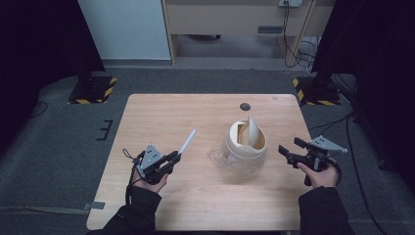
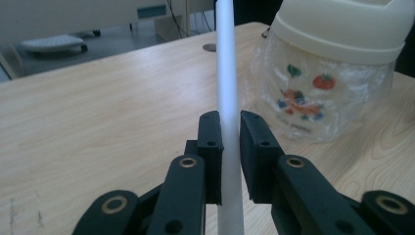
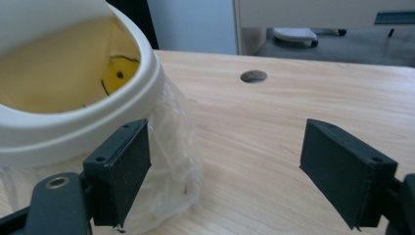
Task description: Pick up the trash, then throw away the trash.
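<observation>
A clear plastic cup (image 1: 243, 151) with a cream lid and an upright flap stands near the middle of the table; fruit pictures show on its side (image 2: 313, 93). My left gripper (image 1: 172, 157) is shut on a white straw (image 1: 187, 142), which rises between its pads (image 2: 229, 98) and points toward the cup. My right gripper (image 1: 288, 149) is open just right of the cup, its left pad (image 3: 122, 169) close beside the cup's wall (image 3: 166, 161); the cream rim (image 3: 73, 125) sits above it.
The wooden table (image 1: 161, 117) has a dark cable hole (image 1: 245, 106) behind the cup. Bare wood lies left and in front of the cup. Stand bases with yellow-black tape (image 1: 93, 89) sit on the floor beyond the far corners.
</observation>
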Demonstrator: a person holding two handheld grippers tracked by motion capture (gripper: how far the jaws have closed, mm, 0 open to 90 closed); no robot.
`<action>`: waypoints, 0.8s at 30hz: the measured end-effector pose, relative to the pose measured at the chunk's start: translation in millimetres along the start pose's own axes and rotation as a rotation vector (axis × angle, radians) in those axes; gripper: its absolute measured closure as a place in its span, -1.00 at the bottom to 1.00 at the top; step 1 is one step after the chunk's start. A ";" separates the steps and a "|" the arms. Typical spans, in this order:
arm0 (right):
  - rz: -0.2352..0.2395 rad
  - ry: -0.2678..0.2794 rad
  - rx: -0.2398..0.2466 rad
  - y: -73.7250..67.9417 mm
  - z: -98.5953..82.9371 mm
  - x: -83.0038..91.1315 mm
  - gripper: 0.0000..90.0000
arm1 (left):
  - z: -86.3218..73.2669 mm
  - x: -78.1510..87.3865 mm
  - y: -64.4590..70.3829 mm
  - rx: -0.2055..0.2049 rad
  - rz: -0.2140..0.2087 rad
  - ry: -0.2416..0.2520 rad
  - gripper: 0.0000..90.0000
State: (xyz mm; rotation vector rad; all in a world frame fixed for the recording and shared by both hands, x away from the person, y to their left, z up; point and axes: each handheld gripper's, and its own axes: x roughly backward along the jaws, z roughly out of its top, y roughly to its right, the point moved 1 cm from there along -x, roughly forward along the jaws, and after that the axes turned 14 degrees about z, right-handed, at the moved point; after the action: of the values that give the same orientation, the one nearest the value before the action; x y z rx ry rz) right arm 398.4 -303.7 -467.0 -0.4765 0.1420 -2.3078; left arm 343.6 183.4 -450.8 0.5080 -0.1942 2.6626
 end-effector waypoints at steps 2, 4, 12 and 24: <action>0.010 0.016 0.000 -2.6 2.7 0.0 -0.58 | 1.9 2.4 1.5 -0.001 -0.005 0.017 0.76; 0.018 0.035 0.000 -4.9 5.2 -0.1 -0.58 | 4.6 5.6 3.4 -0.001 -0.015 0.042 0.76; 0.046 0.114 0.035 -18.4 22.9 4.1 -0.54 | 15.9 16.1 13.5 -0.004 -0.047 0.139 0.76; 0.126 0.217 0.053 -39.4 50.5 11.1 -0.47 | 42.5 14.3 39.8 -0.046 -0.100 0.239 0.76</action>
State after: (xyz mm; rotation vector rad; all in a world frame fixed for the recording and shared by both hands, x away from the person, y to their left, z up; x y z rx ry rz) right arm 384.1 -281.7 -407.4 -0.1835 0.2094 -2.2287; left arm 328.1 143.9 -408.4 0.1769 -0.1540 2.5869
